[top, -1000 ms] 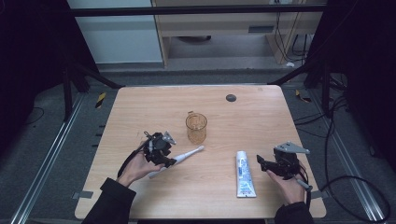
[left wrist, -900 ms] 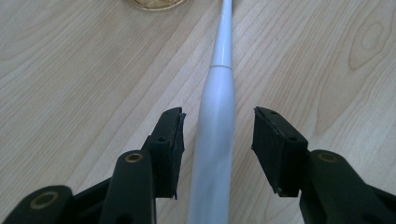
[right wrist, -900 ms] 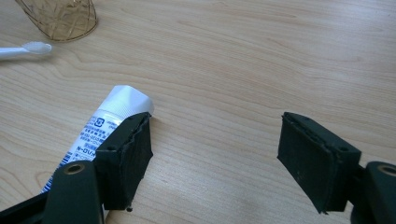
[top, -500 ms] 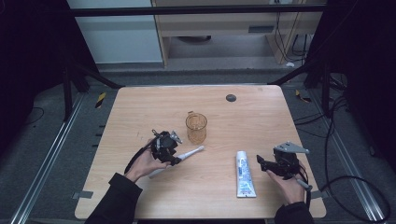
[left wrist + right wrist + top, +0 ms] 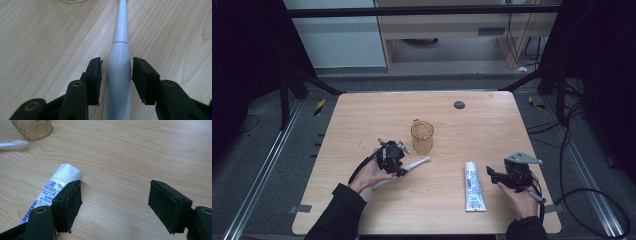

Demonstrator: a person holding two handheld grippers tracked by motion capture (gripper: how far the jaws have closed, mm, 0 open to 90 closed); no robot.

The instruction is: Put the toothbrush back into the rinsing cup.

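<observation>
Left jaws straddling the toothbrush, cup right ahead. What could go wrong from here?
1. The left gripper has just been closing with the toothbrush between its jaws, gaps on both sides; the round handle may roll or squirt out.
2. The brush head lies near the cup; a lift or swing could knock it.
3. The toothpaste lies just beside the open right gripper; a nudge could shift it.

Toothbrush (image 5: 409, 166) lies left of toothpaste tube (image 5: 474, 186), before cup (image 5: 422, 137).

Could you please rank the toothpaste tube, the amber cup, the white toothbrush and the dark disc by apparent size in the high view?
1. Toothpaste tube and white toothbrush: similar; the toothbrush is partly hidden under the left tool, so unranked.
2. Amber cup.
3. Dark disc, smallest, though farthest from the camera.
</observation>
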